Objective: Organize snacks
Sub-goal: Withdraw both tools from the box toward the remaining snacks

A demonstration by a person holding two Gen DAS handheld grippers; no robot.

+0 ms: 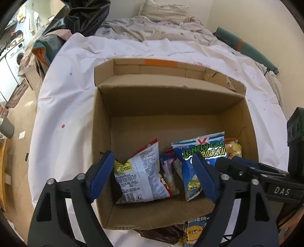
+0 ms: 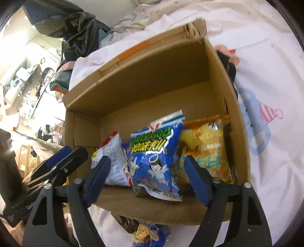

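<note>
An open cardboard box (image 1: 171, 98) (image 2: 152, 76) sits on a white sheet. Standing along its near wall are a white snack bag (image 1: 138, 174) (image 2: 112, 157), a small pink packet (image 1: 168, 167), a blue Lonely God bag (image 1: 201, 150) (image 2: 153, 155) and an orange-yellow bag (image 1: 233, 148) (image 2: 209, 148). My left gripper (image 1: 153, 171) hangs open over the box's near left part, its pads clear of the white bag between them. Beside it on the right, my right gripper (image 2: 148, 176) is open, the blue bag loose between its fingers.
The white sheet (image 1: 66, 114) covers a bed with a rumpled blanket (image 1: 152, 28) behind. More snack packets (image 1: 193, 231) (image 2: 146, 235) lie just outside the box's near wall. A black plastic bag (image 1: 85, 15) is at the far left; the floor (image 1: 20, 121) drops off to the left.
</note>
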